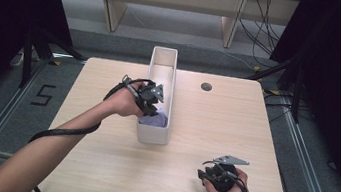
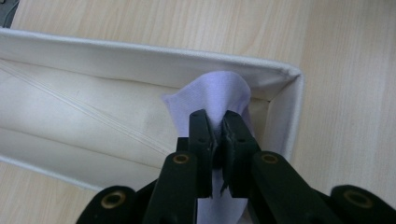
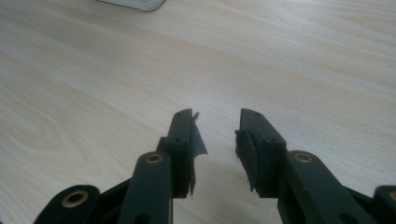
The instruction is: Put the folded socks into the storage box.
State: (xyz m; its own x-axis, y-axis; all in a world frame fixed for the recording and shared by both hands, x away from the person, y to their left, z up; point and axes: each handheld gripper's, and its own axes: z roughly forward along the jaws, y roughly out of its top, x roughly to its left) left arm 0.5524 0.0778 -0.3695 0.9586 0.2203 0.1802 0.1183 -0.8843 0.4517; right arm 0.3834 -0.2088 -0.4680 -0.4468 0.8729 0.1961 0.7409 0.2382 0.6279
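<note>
Long, narrow white fabric box (image 1: 163, 59) lies lengthwise across the middle of my light wooden table (image 1: 98, 161), open top up. Its near end holds a pale lilac piece of cloth (image 2: 219, 93); the rest of the box's inside, as seen from the left gripper view, is bare white lining with a faint diagonal crease.

My left gripper (image 2: 218, 128) reaches over the box's near end, jaws pinched together on a fold of the lilac cloth. The cloth rises above the jaw tips and sits against the end wall and corner of the box.

My right gripper (image 3: 217, 126) rests low over the table near the right front edge, well apart from the box. Jaws stand apart with nothing between them, bare wood underneath.
</note>
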